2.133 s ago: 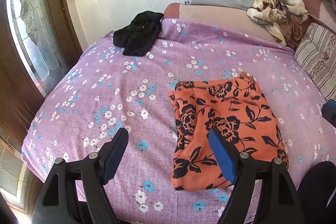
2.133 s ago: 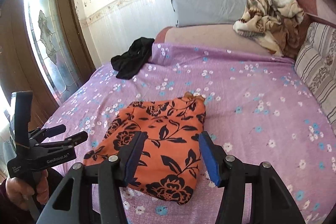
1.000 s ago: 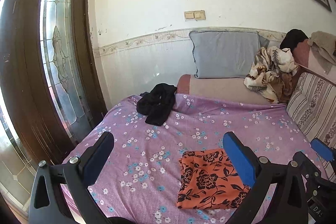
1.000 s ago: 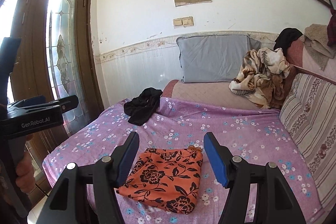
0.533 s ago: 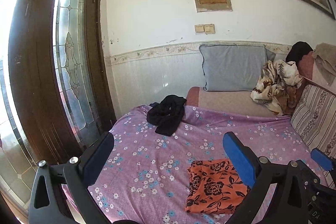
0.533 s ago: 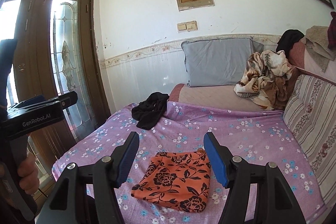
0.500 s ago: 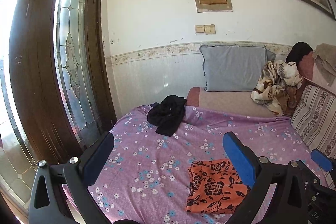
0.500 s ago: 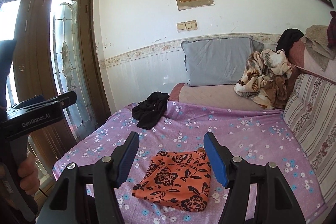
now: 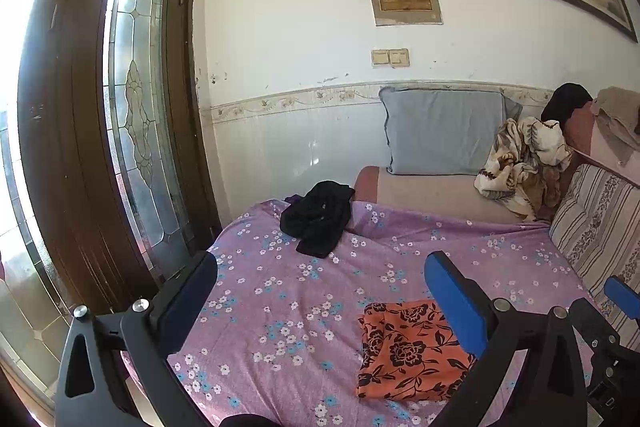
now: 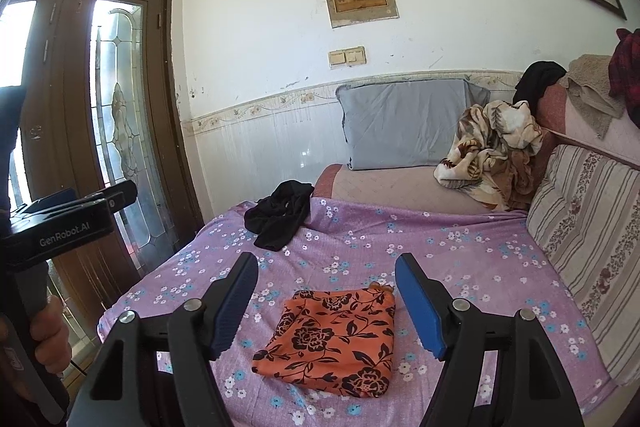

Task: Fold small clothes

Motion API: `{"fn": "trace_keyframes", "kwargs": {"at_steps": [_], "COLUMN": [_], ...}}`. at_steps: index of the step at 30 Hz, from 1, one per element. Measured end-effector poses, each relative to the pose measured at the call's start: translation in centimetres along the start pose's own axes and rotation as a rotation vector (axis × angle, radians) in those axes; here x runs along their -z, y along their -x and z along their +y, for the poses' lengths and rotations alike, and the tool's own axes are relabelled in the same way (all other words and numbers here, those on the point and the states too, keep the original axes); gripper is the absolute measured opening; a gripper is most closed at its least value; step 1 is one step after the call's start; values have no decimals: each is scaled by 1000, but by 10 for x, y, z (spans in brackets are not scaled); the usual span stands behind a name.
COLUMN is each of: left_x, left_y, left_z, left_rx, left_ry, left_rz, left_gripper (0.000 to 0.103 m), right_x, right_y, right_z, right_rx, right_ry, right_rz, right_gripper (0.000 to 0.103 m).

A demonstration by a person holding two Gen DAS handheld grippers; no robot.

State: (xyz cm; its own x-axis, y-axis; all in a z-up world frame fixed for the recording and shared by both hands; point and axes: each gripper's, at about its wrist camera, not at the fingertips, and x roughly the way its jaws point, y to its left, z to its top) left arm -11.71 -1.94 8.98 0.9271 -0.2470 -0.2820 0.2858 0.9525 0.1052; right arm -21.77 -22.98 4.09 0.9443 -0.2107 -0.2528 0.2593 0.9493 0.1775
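Orange floral garment [image 10: 332,341] lies folded flat on the bed [image 10: 460,267], near its front edge. Black garment [image 10: 282,213] beyond it, unfolded, is left. Left hand-held gripper [image 9: 320,291] and right hand-held gripper [image 10: 326,291] released, empty.

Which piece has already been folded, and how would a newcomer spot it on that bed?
Start at the purple sheet with small white and blue flowers covering the bed. Near its front edge, between the open right gripper fingers, lies a flat, roughly square orange cloth printed with black roses. The only other garment on the sheet is a crumpled plain black one far back near the grey pillow.
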Motion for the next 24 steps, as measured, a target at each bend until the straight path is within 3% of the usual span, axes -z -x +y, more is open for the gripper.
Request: {"fn": "trace_keyframes", "kwargs": {"at_steps": [24], "left_x": [-1], "left_y": [1], "left_z": [-6], "left_rx": [4], "left_ry": [-8], "left_rz": [4], "left_gripper": [103], "right_x": [-3], "right_y": [2], "right_z": [7], "right_rx": [2], "right_ry": [15], "right_rz": [-8], "right_gripper": [76]}}
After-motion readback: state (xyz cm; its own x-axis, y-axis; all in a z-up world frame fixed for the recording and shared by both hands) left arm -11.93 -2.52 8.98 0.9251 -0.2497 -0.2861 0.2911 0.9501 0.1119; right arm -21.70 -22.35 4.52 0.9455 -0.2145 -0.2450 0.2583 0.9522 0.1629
